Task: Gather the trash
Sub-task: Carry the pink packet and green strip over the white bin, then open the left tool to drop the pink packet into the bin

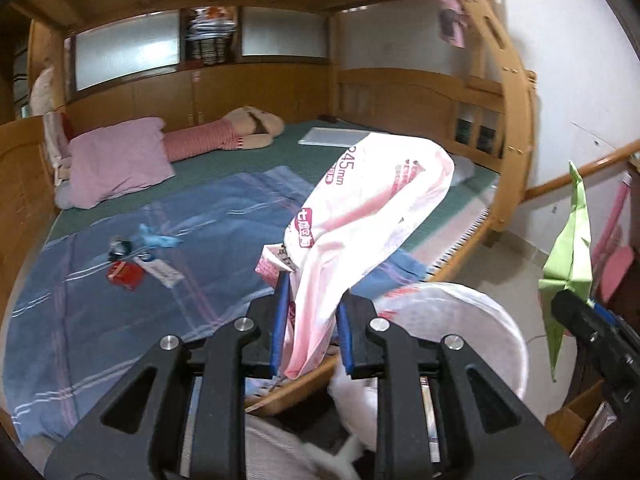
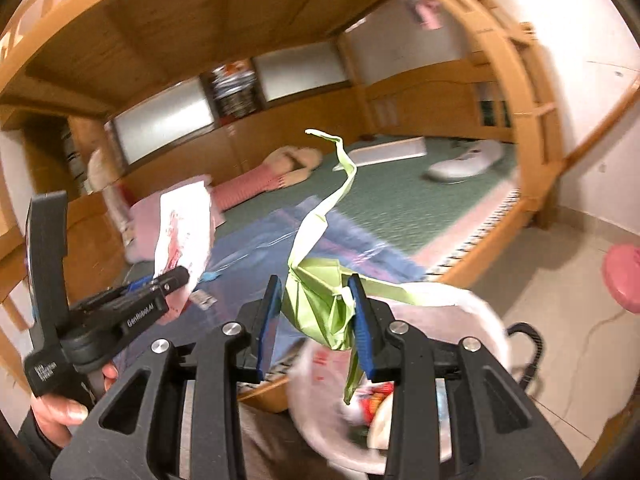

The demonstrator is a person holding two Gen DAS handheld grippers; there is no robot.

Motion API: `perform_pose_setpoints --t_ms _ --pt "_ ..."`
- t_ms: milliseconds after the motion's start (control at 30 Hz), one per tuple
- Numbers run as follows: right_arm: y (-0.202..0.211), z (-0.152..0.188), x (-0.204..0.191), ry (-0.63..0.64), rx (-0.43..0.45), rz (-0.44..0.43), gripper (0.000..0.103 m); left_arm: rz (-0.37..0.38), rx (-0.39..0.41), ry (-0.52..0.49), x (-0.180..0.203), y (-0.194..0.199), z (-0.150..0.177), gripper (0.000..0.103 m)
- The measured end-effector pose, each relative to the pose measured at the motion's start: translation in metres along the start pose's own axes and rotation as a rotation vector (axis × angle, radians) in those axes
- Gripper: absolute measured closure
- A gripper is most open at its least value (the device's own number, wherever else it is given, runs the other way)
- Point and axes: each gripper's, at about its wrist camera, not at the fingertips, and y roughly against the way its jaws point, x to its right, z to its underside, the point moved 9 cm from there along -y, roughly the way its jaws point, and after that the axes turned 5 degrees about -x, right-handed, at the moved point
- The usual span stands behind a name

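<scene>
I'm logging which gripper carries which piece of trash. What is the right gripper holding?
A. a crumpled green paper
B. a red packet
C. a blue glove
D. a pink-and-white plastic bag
A: in the right wrist view, the crumpled green paper sits clamped between the right gripper fingers, while the pink-and-white plastic bag is in the left gripper.

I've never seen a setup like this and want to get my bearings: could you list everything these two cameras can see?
Wrapper: one, white and pink, held in left gripper.
Folded paper: one, green, held in right gripper.
Trash bag: one, white, beside the bed.
Small litter: several pieces, blue, red, white, on the blanket.
Blanket: one, blue plaid, on the bed.
Pillow: one, pink, at the bed's far side.
Plush toy: one, beige and striped, by the pillow.
Left gripper: black, blue pads.
Right gripper: black, blue pads.
</scene>
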Motion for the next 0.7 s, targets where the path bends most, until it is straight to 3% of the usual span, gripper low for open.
perform_pose_setpoints --t_ms 300,700 --pt "0.034 -0.002 0.037 -0.014 0.073 0.044 0.068 0.038 0.047 -0.056 0.055 0.018 0.013 0.079" --pt "0.036 0.003 0.043 -0.014 0.066 0.057 0.068 0.044 0.030 -0.059 0.067 0.008 0.021 0.078"
